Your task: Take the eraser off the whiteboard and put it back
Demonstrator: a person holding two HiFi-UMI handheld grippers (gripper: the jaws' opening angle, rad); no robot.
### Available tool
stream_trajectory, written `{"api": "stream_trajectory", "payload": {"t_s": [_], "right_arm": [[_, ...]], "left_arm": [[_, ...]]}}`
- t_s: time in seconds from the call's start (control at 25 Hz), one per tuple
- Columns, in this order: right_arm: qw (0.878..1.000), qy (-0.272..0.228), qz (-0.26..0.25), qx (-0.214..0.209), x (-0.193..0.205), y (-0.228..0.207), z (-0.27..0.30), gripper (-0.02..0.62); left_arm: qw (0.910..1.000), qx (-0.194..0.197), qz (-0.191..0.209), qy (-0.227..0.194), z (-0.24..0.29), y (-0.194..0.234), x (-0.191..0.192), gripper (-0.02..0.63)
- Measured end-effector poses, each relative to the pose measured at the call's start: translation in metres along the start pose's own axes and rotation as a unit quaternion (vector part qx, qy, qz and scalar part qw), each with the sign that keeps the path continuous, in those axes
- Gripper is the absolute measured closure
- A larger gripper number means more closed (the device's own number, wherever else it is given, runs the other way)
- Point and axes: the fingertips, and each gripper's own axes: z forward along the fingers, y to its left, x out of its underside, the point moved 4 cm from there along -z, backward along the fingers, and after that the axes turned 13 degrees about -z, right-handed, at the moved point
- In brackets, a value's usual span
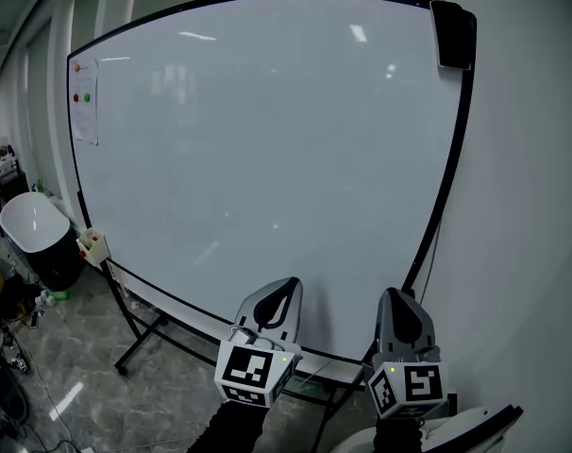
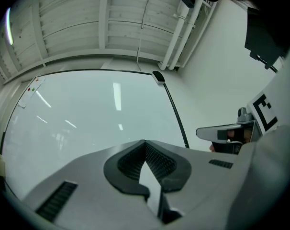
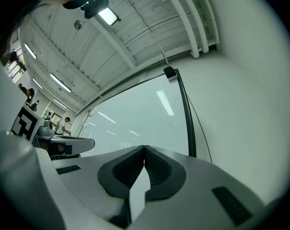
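The black eraser [image 1: 453,34] sticks to the top right corner of the large whiteboard [image 1: 267,159]. It also shows small in the left gripper view [image 2: 158,76] and the right gripper view [image 3: 170,73]. Both grippers are held low in front of the board's bottom edge, pointing slightly upward, far below the eraser. My left gripper [image 1: 288,284] [image 2: 145,142] is shut with nothing in it. My right gripper [image 1: 393,295] [image 3: 144,148] is to its right, also shut and empty. Each gripper shows at the edge of the other's view.
A paper sheet [image 1: 85,102] with red and green magnets hangs at the board's upper left. A red-and-white item [image 1: 92,245] sits at the lower left corner. The black stand legs [image 1: 135,333] reach onto the floor. A white tub chair [image 1: 31,223] stands left; a white wall [image 1: 531,206] is right.
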Motion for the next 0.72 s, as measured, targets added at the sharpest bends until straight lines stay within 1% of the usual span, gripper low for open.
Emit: {"api": "stream_trajectory", "payload": {"t_s": [0.16,0.36,0.72], "right_arm": [[1.000,0.002,-0.011,0.014,-0.004,0.009,0.011,0.586],[0.999,0.001,-0.020,0.032,-0.012,0.018,0.019,0.586],[0.996,0.005,-0.029,0.082,-0.018,0.019,0.018,0.586]], "left_arm": [[0.9999,0.011,-0.003,0.000,0.008,0.017,-0.002,0.600],[0.9994,0.034,-0.005,-0.002,0.016,0.028,-0.008,0.600],[0.9964,0.085,-0.003,-0.003,0.029,0.034,-0.015,0.601]]}}
